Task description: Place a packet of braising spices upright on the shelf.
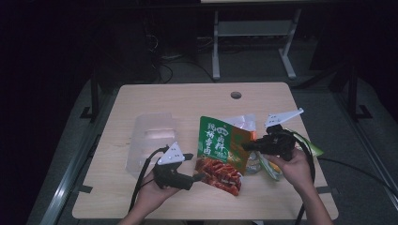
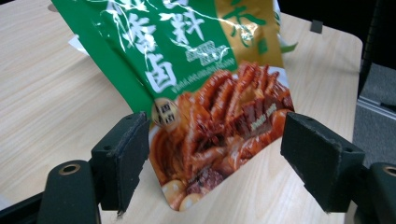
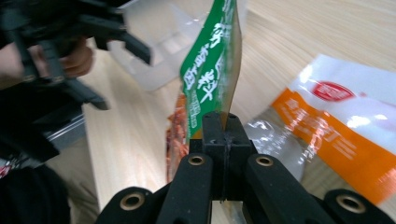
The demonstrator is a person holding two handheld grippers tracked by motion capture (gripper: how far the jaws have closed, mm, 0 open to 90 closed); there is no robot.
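Item: green seasoning pouch (image 1: 221,151), white Chinese characters too glare-struck for me to read, braised-meat photo below; my right gripper (image 1: 247,146) is clamped on its edge, holding it tilted above the table (image 1: 187,101). My left gripper (image 1: 196,168) stands wide open at its lower corner; an orange-banded clear packet (image 3: 336,135) with a red logo lies just beside

we see green pouch (image 1: 220,149), red food print low on its face, glossy, tilted up off table, one edge pinched, lower corner near tabletop
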